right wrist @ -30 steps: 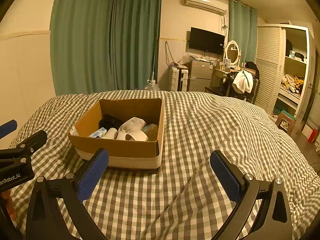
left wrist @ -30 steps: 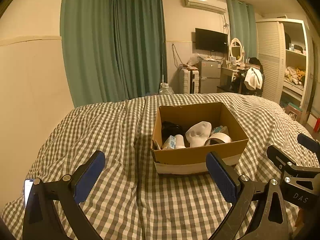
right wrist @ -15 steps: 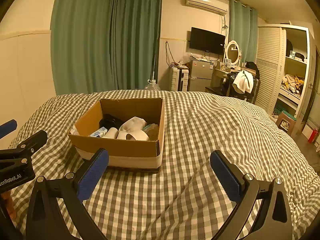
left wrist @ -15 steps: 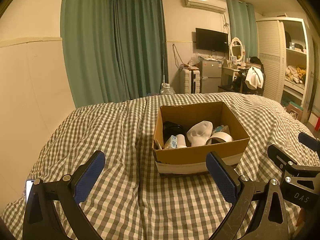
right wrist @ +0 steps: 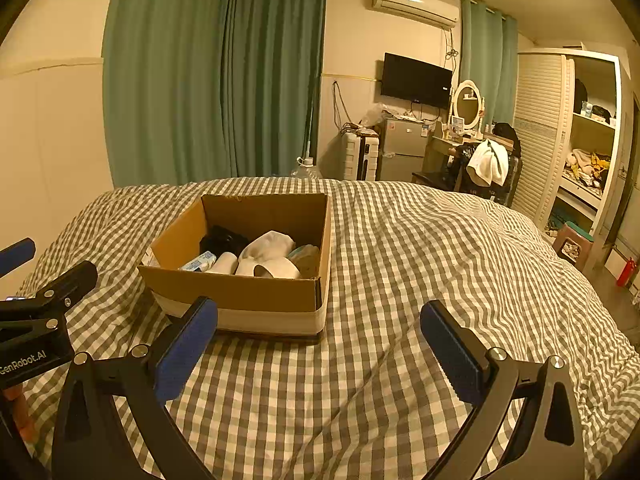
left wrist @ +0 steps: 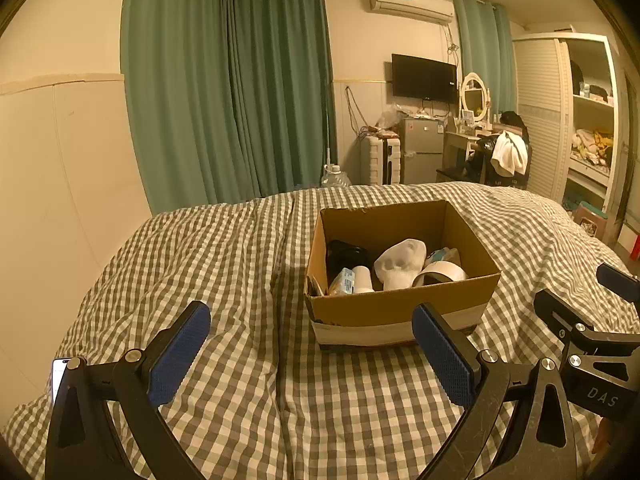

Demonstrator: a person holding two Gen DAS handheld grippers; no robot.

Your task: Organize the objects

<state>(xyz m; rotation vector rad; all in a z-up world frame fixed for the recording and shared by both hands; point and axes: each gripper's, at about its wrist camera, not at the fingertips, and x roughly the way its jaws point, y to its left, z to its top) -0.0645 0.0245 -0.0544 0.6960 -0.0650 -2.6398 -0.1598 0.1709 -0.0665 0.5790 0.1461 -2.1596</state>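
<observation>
Both tongs are spread wide and empty, hovering low over the checked bedspread [left wrist: 224,264] short of the cardboard box [left wrist: 400,308]: left tongs [left wrist: 310,356], right tongs [right wrist: 318,352]. The box sits on the bed, open-topped, already holding a white sock [left wrist: 400,264], a tape roll [left wrist: 440,272], a small white bottle [left wrist: 362,278], a blue-and-white packet [left wrist: 344,282] and something black [left wrist: 346,254] at the back. Risks as I judge them: the box rests on soft bedding, so a push on a wall could tip or slide it; the items are packed touching each other, so a grab likely drags a neighbour out too; the sock is limp and could snag on the rim. The left view looks into the box more squarely and shows the bottle and packet clearly, plus a lit phone [left wrist: 60,376] at the bed's left edge. The right view shows the box's right outer wall, the empty stretch of bedspread to its right, and a brownish item [right wrist: 306,258] in the right corner that the left view barely shows.
</observation>
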